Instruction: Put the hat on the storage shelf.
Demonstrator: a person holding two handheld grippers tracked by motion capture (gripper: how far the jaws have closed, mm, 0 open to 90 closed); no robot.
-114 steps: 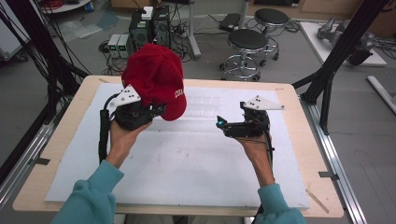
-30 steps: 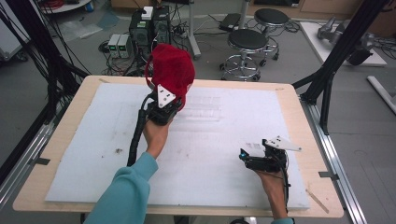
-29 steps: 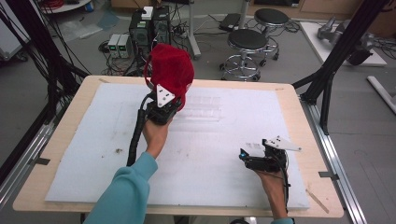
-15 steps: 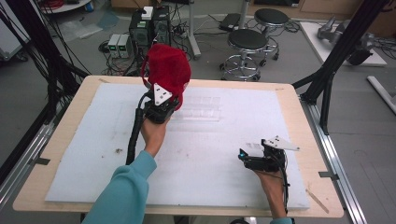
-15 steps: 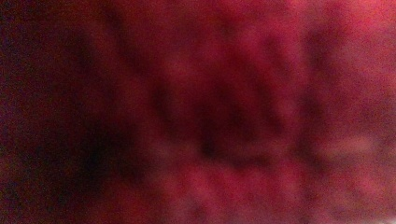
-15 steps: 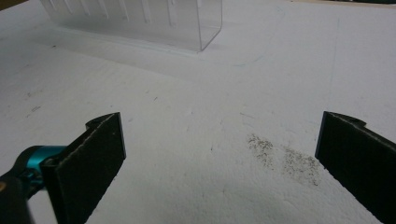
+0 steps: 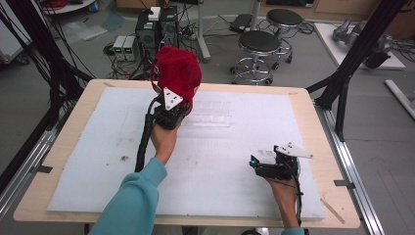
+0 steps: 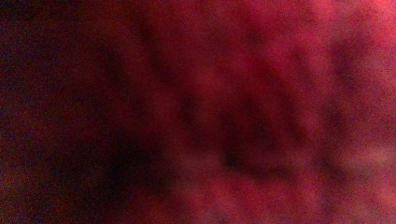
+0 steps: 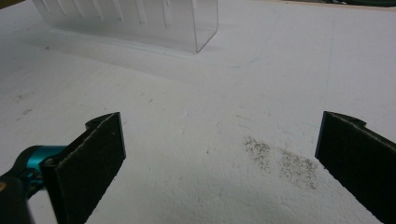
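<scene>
A red cap (image 7: pixel 178 76) hangs upright over the far middle of the white foam board (image 7: pixel 98 161). My left gripper (image 7: pixel 175 106) is shut on its lower edge, and the cloth hides the jaws. In the left gripper view, blurred red cap fabric (image 8: pixel 243 107) lies right against the lens. A clear plastic rack (image 7: pixel 211 113) lies on the board just right of the cap, and its corner (image 9: pixel 140 21) is at the top of the right gripper view. My right gripper (image 7: pixel 255 164) rests low at the near right and points left. It (image 9: pixel 219 154) is open with nothing between the jaws.
The wooden table's rim (image 7: pixel 318 127) frames the board. Dark specks (image 9: pixel 280 161) dot the foam ahead of the right jaws. Behind the table stand two stools (image 7: pixel 262 46), computer boxes (image 7: pixel 156 27) and black frame posts (image 7: pixel 352 68).
Since the earliest frame my left gripper has carried the cap toward the far edge, and my right gripper has drawn back to the near right. Over the last second nothing has visibly moved.
</scene>
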